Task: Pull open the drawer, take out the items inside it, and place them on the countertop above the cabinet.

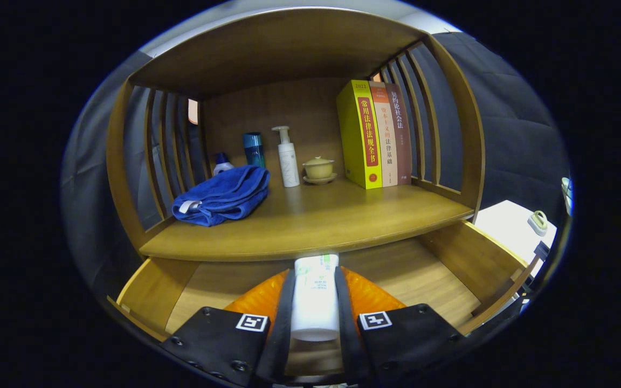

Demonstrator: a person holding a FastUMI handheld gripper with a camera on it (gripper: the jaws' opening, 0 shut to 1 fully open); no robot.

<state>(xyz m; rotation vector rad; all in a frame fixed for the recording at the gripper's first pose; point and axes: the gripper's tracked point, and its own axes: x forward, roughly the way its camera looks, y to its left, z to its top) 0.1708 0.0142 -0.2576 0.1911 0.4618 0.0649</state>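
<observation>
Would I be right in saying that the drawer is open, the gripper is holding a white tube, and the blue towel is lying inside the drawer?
Not quite. The drawer is open and the gripper is shut on the white tube, but the gripper view shows the blue towel lying on the countertop above the drawer, next to the bottles, not inside it.

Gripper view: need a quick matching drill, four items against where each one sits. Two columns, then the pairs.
Items:
1. blue towel
2. white tube
3. yellow book
4. lidded teacup

Places:
A. upright against the slatted side opposite the towel
B. between the fingers of the tool, over the open drawer
C. on a saucer, between the white pump bottle and the books
D. bunched on the countertop beside one slatted side

Pairs: 1-D, 2-B, 3-A, 4-C
</observation>
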